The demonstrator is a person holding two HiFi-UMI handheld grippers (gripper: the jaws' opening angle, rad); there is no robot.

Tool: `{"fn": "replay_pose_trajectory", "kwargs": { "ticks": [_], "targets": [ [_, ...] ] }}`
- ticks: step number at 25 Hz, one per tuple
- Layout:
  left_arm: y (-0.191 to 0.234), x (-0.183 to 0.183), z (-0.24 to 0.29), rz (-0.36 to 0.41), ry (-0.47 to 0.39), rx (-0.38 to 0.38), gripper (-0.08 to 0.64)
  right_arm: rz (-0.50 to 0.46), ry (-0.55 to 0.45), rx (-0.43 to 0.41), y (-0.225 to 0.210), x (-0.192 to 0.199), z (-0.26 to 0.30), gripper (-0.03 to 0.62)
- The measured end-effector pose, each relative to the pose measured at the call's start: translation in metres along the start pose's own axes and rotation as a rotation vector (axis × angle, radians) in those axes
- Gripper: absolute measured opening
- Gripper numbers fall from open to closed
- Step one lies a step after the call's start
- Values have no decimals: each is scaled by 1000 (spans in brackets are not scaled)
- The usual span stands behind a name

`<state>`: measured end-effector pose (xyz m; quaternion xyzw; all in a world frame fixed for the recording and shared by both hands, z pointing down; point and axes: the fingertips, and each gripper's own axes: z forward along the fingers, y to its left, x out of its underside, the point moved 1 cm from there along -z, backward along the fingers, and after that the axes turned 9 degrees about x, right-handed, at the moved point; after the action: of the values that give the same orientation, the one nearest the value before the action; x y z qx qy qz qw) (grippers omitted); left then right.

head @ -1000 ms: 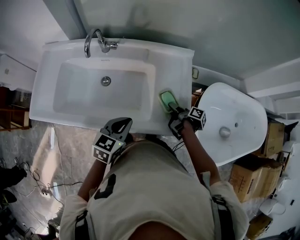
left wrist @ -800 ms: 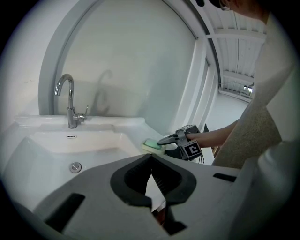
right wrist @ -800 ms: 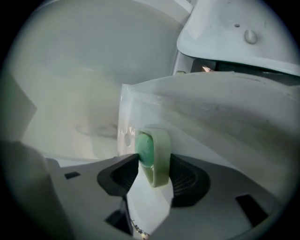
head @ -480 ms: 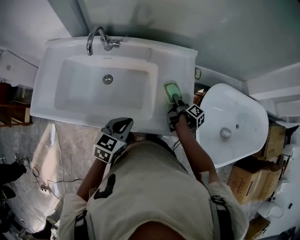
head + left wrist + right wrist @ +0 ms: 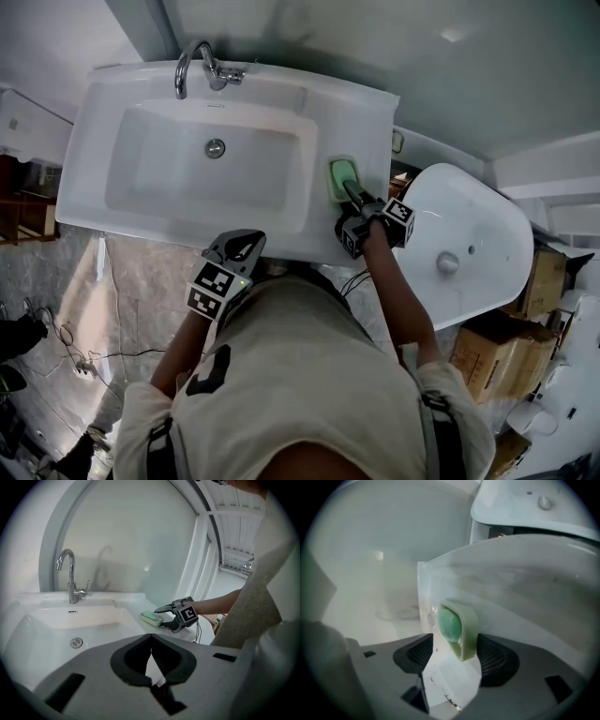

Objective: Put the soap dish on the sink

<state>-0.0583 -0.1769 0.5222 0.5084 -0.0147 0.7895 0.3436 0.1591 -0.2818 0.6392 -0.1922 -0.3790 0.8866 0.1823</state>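
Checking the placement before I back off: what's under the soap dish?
The sink's right-hand ledge lies under the soap dish. The dish covers the contact itself, so whether it sits flat cannot be seen. The right gripper's jaws, just opening, stand either side of it.

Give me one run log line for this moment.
step: releasing | soap dish: on sink ledge, right side | right gripper: jaws just opening, soap dish between them | left gripper: shut, empty

Sink basin [image 5: 187,164] free; faucet [image 5: 192,67] blocks back rim, soap dish [image 5: 342,176] rt ledge.
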Motion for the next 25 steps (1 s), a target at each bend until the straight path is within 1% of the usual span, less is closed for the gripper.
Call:
{"fn": "replay_pose_trajectory", "kwargs": {
  "ticks": [1,4,9,10,12,13,17,21,23,25],
  "targets": [
    [0,1,0,4,3,0,20,6,29,-13,3,6,0,289],
    [0,3,-1,14,11,1,20,-12,92,-19,4,19,-2,311],
    [0,4,-2,28,19,4,20,-137,145,-11,4,31,-1,325],
    [0,4,-1,31,20,4,20,-158,146,-5,1,31,0,319],
    [-1,3,-1,39,22,4,20,-179,130,12,-4,30,1,273],
    [-1,3,-1,43,24,3,20,-185,127,16,-6,31,2,261],
    [-3,3,0,60,33,1,20,-218,144,26,-6,37,4,233],
    [-5,6,-1,73,43,-3,20,-261,131,53,-7,36,6,213],
    [-6,6,0,80,45,-5,20,-263,121,59,-8,35,8,189],
    [-7,5,0,87,46,-6,20,-261,107,54,-7,33,9,186]
  ]
}}
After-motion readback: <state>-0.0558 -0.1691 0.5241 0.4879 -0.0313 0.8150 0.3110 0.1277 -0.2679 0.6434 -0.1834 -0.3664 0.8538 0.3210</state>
